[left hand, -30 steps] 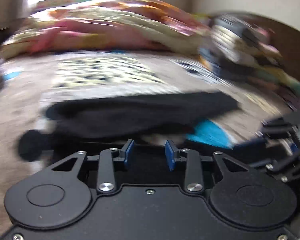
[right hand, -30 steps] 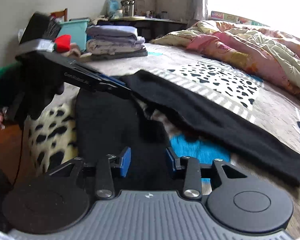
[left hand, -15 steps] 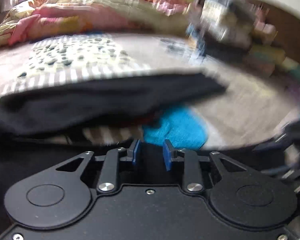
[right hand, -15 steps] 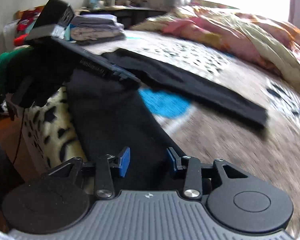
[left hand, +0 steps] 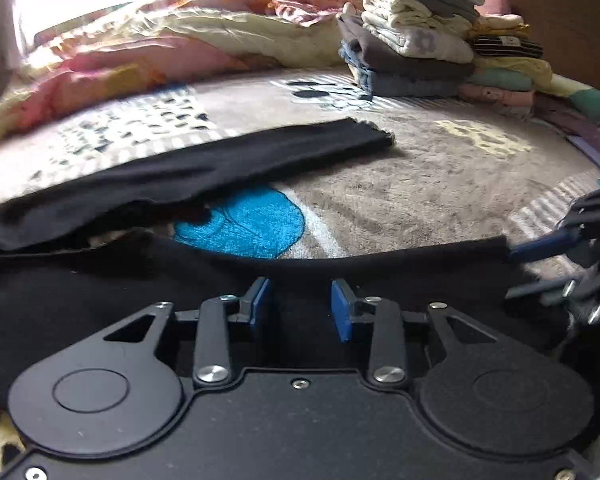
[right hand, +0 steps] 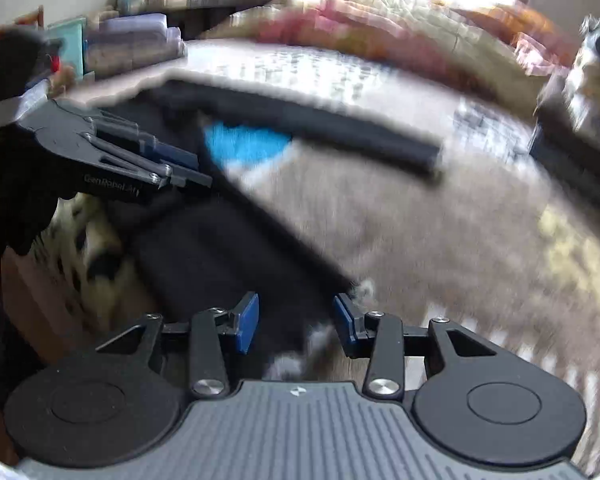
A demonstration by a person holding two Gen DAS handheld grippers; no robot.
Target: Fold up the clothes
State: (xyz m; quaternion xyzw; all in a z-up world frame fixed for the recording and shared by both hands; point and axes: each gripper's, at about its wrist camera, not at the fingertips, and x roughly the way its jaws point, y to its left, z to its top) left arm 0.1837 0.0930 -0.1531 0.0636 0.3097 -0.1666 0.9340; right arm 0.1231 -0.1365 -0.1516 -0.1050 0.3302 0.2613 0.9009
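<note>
Bed (left hand: pixel 440 184), covered in a beige plush blanket bearing a blue patch (left hand: pixel 244 224) and black-spotted panels, is filling both views. A rumpled pink-and-cream quilt (left hand: pixel 172 44) is lying along its far side under a bright window, and a stack of folded clothes (left hand: pixel 412 44) is sitting by the brown headboard (left hand: pixel 560 16). In the right wrist view, blurred, another folded pile (right hand: pixel 136 40) is sitting before a dark shelf. Writing reading "GenRobot.AI" is showing on the left gripper's side in that view. Black garment (left hand: pixel 180 176) is lying across the near part of the bed, one sleeve stretching away over the blanket, its near edge running taut between the two tools. Left gripper (left hand: pixel 300 306), tilted downward, is opening its jaws partway with black fabric between the blue pads. Right gripper (right hand: pixel 296 316), likewise tilted down, is standing partly open over the garment's edge; whether the pads are pressing the cloth cannot be told.
</note>
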